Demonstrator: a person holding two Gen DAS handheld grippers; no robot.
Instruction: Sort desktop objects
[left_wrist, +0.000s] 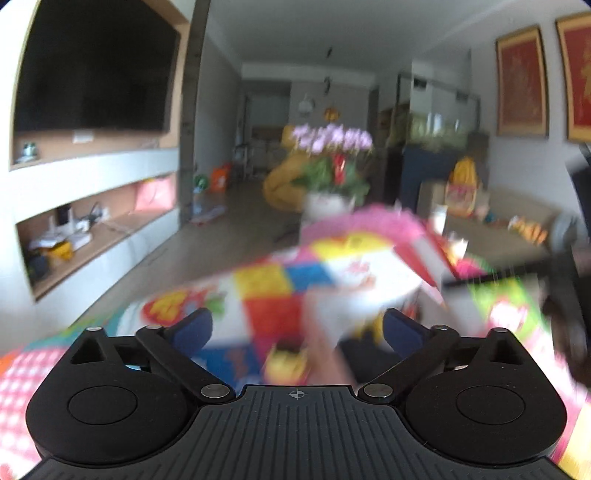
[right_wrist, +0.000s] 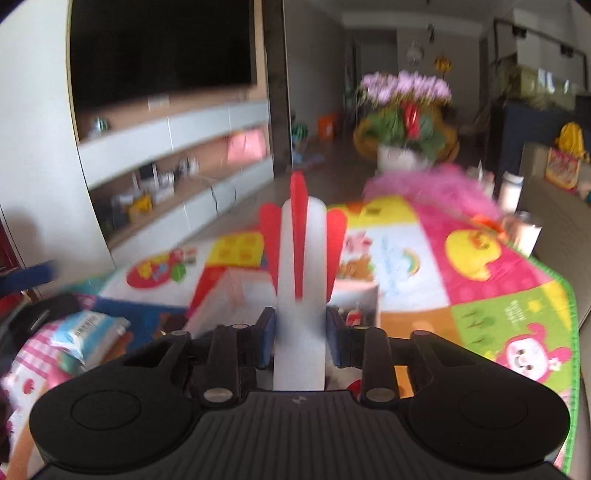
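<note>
1. Above the colourful mat, the right gripper holds a white, red-finned toy in narrowed fingers.
2. The left gripper stands wide, gripping nothing.
3. Judging by the white box and packet left out, sorting looks unfinished.

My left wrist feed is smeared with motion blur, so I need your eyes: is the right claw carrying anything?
Observer: Yes. The right claw has its pads against a white piece with red fins, which sticks out forward past the fingertips.
Operator: Anything near it that could take the piece?
Observer: What looks like a white box with a red side sits on the colourful mat, just beyond the claw.
Operator: Anything else loose over there?
Observer: A blue and white packet lies at the near left of that view, beside the box.
</note>
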